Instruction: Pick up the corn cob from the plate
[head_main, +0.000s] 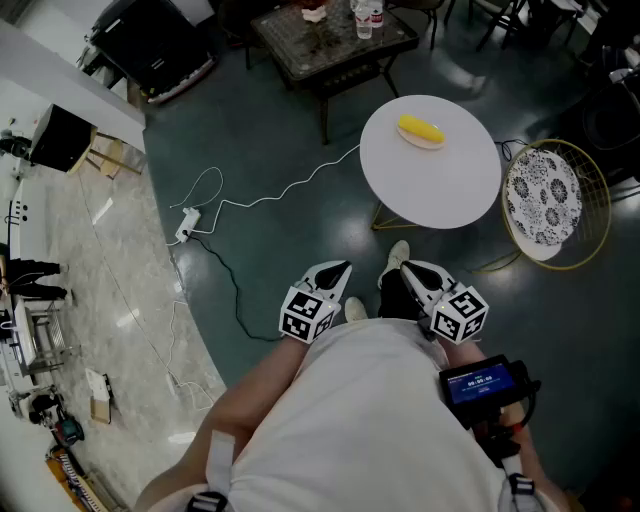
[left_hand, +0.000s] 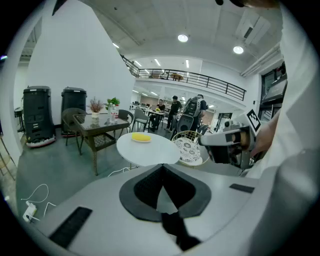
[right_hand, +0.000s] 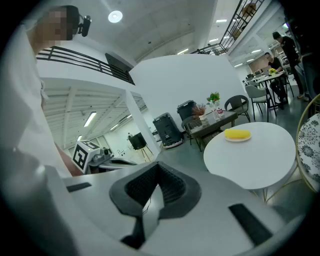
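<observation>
A yellow corn cob (head_main: 420, 129) lies on a small pale plate (head_main: 432, 143) near the far edge of a round white table (head_main: 430, 185). The cob also shows in the left gripper view as corn (left_hand: 140, 137) and in the right gripper view as corn (right_hand: 237, 133). Both grippers are held close to the person's body, well short of the table. My left gripper (head_main: 338, 270) has its jaws shut with nothing between them, tips together (left_hand: 162, 168). My right gripper (head_main: 405, 270) looks the same, shut and empty (right_hand: 159, 167).
A gold wire chair with a patterned cushion (head_main: 545, 200) stands right of the table. A dark glass-top coffee table (head_main: 330, 40) with bottles is behind it. A white cable and power strip (head_main: 186, 226) lie on the floor to the left. Black machines (left_hand: 37, 117) line the wall.
</observation>
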